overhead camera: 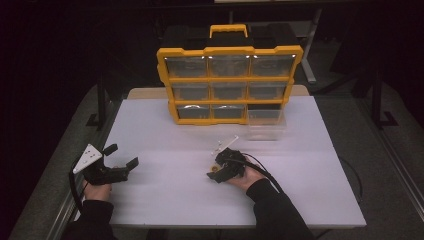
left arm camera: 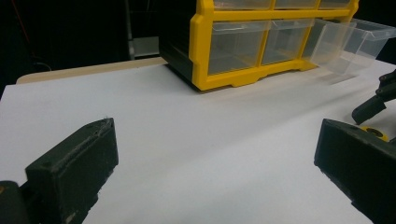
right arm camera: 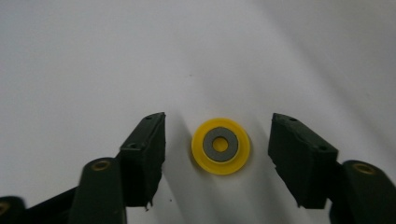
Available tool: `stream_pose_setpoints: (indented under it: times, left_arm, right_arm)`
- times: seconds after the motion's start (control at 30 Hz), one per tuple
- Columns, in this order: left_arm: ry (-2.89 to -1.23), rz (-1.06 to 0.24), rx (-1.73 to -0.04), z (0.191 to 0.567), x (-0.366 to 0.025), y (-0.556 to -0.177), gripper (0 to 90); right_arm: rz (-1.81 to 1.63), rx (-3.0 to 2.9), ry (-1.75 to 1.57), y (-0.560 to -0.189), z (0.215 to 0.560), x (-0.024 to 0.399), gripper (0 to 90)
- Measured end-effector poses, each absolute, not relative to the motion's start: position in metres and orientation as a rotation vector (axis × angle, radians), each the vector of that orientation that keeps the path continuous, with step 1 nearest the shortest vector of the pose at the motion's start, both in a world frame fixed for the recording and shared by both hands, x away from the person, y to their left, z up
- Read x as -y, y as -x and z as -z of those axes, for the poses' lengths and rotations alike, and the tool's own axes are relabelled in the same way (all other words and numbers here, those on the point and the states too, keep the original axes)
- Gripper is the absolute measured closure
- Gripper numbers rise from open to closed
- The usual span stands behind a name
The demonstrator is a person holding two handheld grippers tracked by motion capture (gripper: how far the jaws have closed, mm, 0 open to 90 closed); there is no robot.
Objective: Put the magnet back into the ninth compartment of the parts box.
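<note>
A small yellow ring [right arm camera: 220,145] with a grey washer-like centre lies flat on the white table [overhead camera: 170,190]. My right gripper [right arm camera: 218,129] is open and points down at it, one black jaw on each side, neither touching. In the high view that gripper [overhead camera: 215,170] sits near the table's middle with the ring [overhead camera: 214,168] at its tips. My left gripper [overhead camera: 121,155] rests at the left, jaws wide open and nothing between them; its own view shows the gripper [left arm camera: 215,158] over bare table, with the ring [left arm camera: 373,134] at the right edge.
A yellow organizer [overhead camera: 230,80] with clear drawers stands upright at the back of the table. One clear drawer [overhead camera: 266,120] is pulled out at its bottom right and tilts down toward the table. A cable [overhead camera: 270,175] trails from the right gripper.
</note>
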State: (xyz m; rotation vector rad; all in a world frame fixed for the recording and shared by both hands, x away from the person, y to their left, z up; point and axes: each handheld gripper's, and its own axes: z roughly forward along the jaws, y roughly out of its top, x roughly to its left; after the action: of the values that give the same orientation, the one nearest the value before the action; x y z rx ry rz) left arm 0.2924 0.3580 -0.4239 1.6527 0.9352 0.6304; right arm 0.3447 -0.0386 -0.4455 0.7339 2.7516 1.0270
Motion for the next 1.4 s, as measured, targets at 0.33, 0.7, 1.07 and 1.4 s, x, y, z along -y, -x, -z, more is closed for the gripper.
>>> stream_pose_setpoints:
  times: [0.33,0.7,1.07,1.4]
  left_arm:
    - [-1.652,-0.631,-0.935,0.424,-0.358,-0.292,0.0]
    - [-1.653,-0.631,-0.936,0.424,-0.358,-0.293,0.0]
    - [-1.655,-0.632,-0.934,0.424,-0.358,-0.293,0.0]
    - [-1.657,-0.632,-0.934,0.424,-0.358,-0.293,0.0]
  right_arm:
    - [-1.014,-2.727,-0.728,-0.343,0.445,0.038,46.3]
    - [-1.013,-2.721,-0.720,-0.341,0.444,0.041,59.9]
    - [-1.098,-2.721,-0.753,-0.343,0.437,0.045,60.5]
    - [-1.164,-2.689,-0.774,-0.346,0.423,0.054,60.6]
